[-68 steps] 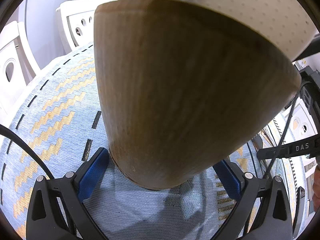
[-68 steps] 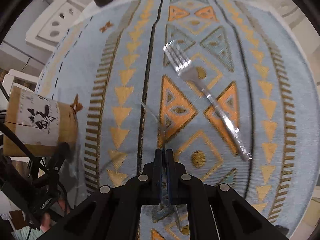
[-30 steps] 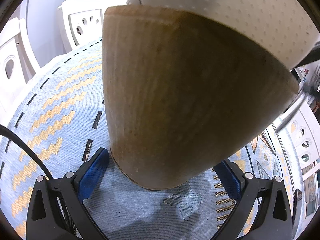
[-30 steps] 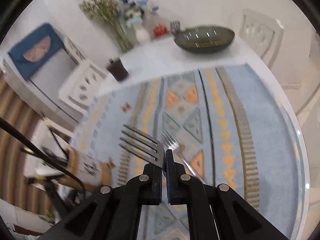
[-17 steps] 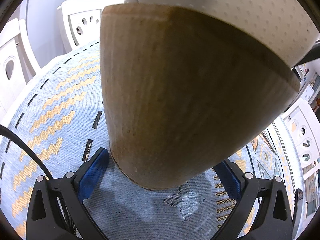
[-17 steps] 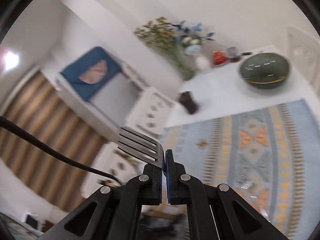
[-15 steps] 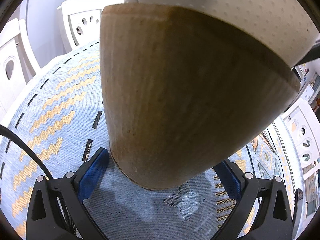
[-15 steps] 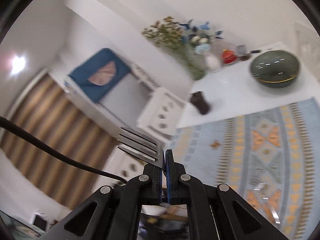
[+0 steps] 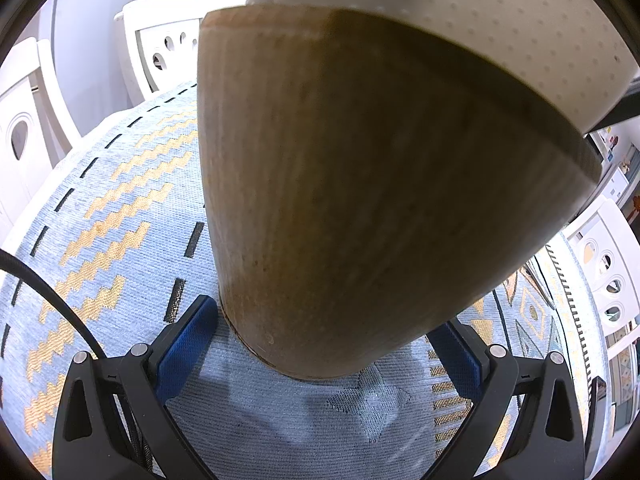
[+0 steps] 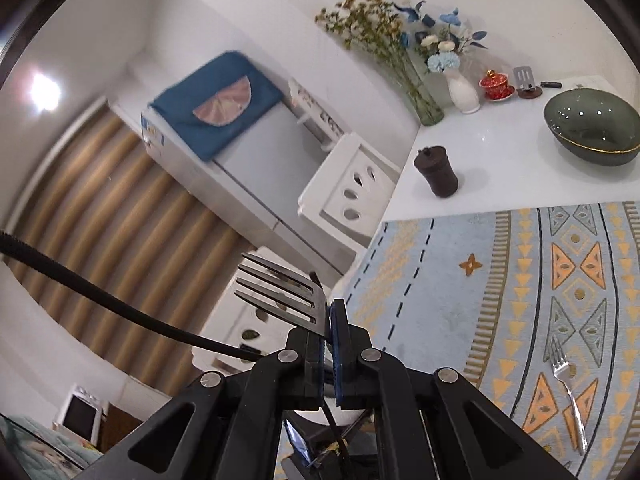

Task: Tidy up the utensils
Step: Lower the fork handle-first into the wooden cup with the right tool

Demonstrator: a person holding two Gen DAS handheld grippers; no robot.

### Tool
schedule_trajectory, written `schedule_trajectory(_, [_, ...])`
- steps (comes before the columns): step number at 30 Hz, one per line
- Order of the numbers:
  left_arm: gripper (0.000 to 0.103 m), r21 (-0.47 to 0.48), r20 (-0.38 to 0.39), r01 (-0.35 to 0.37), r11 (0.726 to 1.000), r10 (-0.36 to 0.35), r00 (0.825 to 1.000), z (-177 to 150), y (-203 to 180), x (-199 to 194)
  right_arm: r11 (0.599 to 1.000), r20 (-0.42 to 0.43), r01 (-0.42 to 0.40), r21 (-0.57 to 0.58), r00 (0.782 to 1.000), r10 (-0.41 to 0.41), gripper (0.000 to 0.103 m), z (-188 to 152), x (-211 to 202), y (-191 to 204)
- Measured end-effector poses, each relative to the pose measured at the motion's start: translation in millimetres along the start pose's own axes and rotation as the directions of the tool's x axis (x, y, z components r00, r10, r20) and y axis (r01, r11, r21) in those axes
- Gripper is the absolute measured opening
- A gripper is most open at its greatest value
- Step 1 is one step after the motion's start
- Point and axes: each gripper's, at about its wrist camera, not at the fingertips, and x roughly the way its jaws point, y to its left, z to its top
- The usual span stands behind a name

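Your left gripper point(image 9: 320, 344) clamps its blue pads against the base of a tapered, wood-grained holder point(image 9: 360, 184) standing on the woven blue-and-gold cloth point(image 9: 120, 216), its dotted white label point(image 9: 480, 20) filling the upper view. Your right gripper point(image 10: 329, 320) is fully closed on a dark flat fork point(image 10: 280, 292), tines pointing up-left, raised beyond the cloth's edge. A second, shiny fork point(image 10: 568, 392) lies on the cloth; a glossy green bowl point(image 10: 592, 128) and dark grinder point(image 10: 436, 172) stand on the white table point(image 10: 500, 168).
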Motion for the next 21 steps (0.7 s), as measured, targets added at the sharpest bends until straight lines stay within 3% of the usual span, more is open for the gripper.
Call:
schedule_trajectory(10, [0.102,0.001,0.0,0.0,1.0,0.0,1.0,0,0,0,0.994,-0.06,0.068,-0.08,0.996,-0.073,0.003,-6,19,12])
schedule_trajectory(21, [0.102,0.001,0.0,-0.001,1.0,0.001,1.0,-1,-2,0,0.996,-0.1,0.074,-0.048,0.992,-0.078,0.004,-5,26,10])
